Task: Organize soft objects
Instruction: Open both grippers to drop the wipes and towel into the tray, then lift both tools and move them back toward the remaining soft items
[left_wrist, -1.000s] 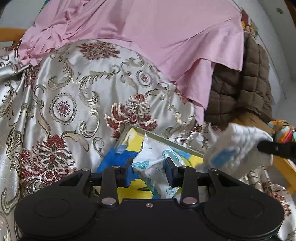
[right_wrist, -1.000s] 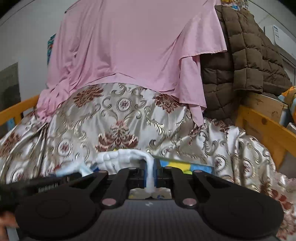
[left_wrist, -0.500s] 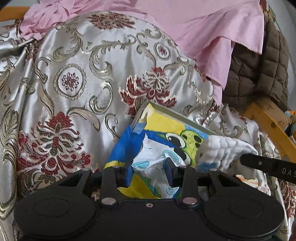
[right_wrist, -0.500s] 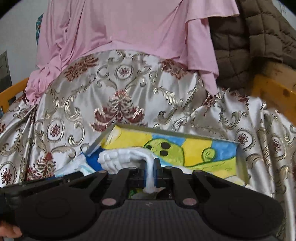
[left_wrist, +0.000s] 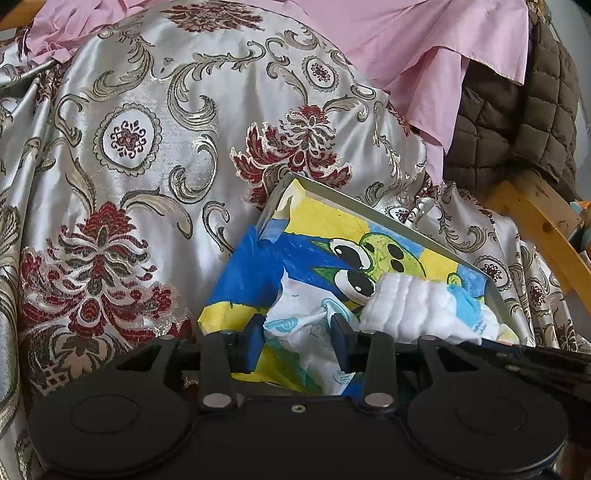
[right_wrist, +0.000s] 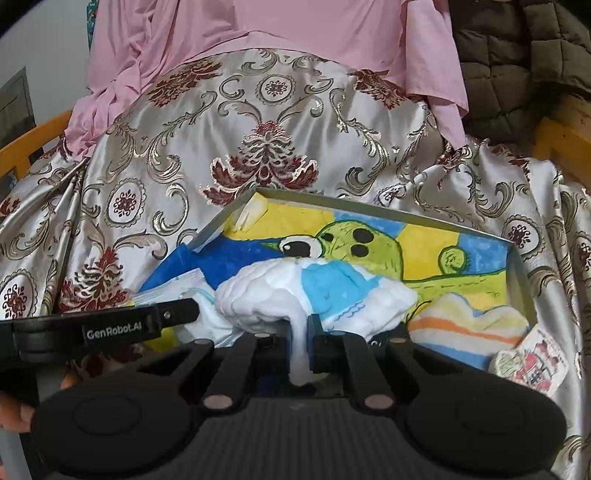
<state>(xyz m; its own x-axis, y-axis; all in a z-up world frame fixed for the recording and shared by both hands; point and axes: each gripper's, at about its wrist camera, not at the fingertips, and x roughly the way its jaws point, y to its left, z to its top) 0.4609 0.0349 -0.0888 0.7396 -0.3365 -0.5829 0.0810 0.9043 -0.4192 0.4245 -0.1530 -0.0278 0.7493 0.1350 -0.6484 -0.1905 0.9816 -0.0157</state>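
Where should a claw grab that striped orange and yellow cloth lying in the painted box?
The striped cloth lies loosely bunched in the right front corner of the painted box. I would come straight down and pinch its raised upper fold. The wall beside it blocks a side approach, and the white and blue cloth in the right claw crowds its left.

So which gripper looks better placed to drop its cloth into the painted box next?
Probably the right gripper. It is shut on the white-and-blue quilted cloth, which hangs over the shallow box with the yellow-and-blue cartoon lining. The left gripper holds thin printed white fabric at the box's near-left edge.
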